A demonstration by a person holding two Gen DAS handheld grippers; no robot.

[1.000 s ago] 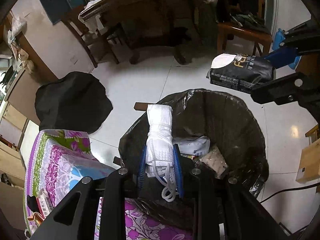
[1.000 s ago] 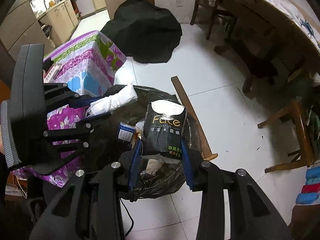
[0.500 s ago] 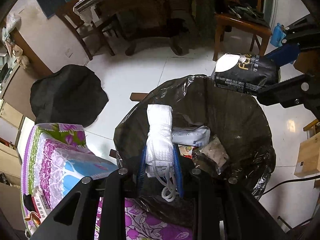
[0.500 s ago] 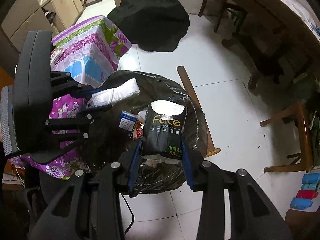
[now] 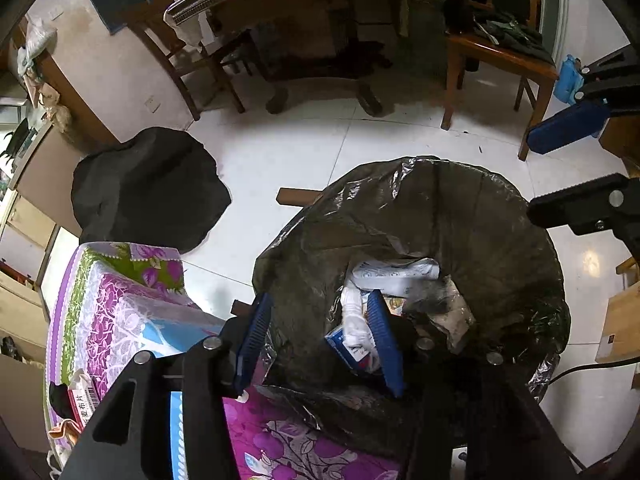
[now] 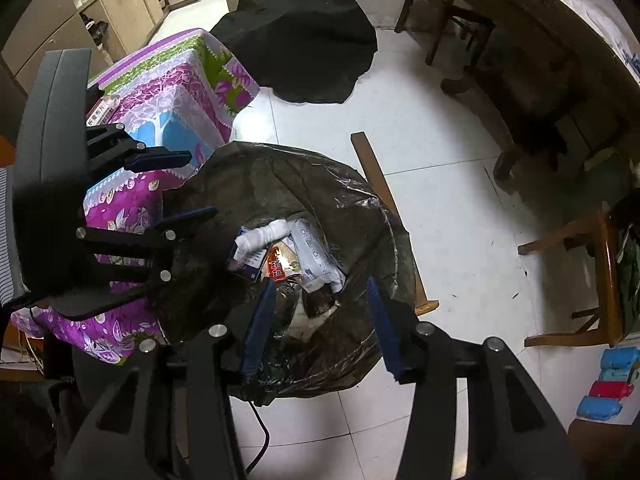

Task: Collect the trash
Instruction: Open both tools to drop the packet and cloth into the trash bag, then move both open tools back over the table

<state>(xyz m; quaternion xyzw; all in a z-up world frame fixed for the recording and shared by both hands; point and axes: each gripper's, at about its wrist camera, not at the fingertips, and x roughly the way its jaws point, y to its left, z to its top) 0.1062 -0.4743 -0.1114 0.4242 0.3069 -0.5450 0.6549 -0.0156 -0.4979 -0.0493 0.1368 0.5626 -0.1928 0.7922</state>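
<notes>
A bin lined with a black trash bag (image 5: 440, 208) stands on the white tile floor; it also shows in the right wrist view (image 6: 320, 184). Inside lie a white rolled cloth (image 6: 264, 236), a white packet (image 6: 316, 256), a red snack wrapper (image 6: 278, 268) and a black tissue pack (image 6: 312, 312). My left gripper (image 5: 320, 340) is open and empty over the bin's near rim. My right gripper (image 6: 320, 320) is open and empty above the bin. The white cloth (image 5: 356, 320) also shows by the left gripper's right finger.
A table with a purple floral cloth (image 5: 120, 308) stands beside the bin. A black cloth heap (image 5: 148, 188) lies on the floor. A wooden plank (image 6: 384, 204) lies by the bin. Wooden chairs (image 5: 496, 56) and a dining table (image 5: 300, 12) stand beyond.
Both grippers have opened. The white cloth has dropped from the left gripper and the black tissue pack from the right gripper into the bin.
</notes>
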